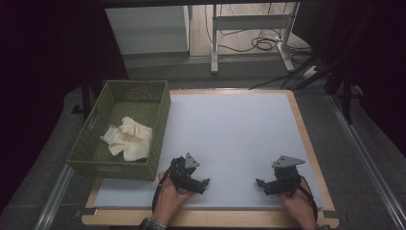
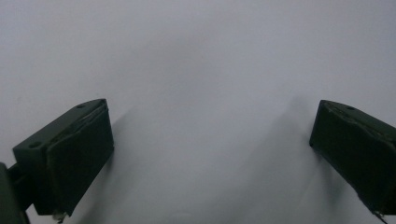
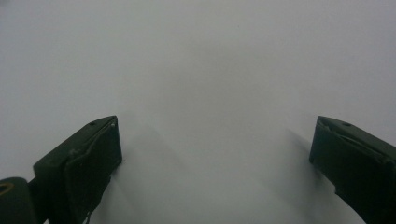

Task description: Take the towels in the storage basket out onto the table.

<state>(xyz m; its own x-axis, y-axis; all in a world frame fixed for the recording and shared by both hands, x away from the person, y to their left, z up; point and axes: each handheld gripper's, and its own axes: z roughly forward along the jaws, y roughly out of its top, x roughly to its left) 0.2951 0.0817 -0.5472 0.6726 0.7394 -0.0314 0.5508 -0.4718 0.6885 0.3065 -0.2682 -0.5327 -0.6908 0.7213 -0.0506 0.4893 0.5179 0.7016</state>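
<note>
High view shows a cloth (image 1: 130, 139) lying in the basket (image 1: 163, 125) on the bench (image 1: 239, 134). It looks soft and light; pinching a raised fold should work. Left gripper (image 1: 205, 182) and right gripper (image 1: 260, 182) rest apart, jaws wide and empty.

Your high view is dim overall; the pale desk (image 1: 239, 139) surface is the brightest patch, with the surroundings left and right of it falling to near black. Light on the floor beyond the desk looks stronger. In your left gripper view and right gripper view the desk reads as flat grey haze, soft and grainy. Each tool's jaws cast faint, diffuse shadows running up the desk.
</note>
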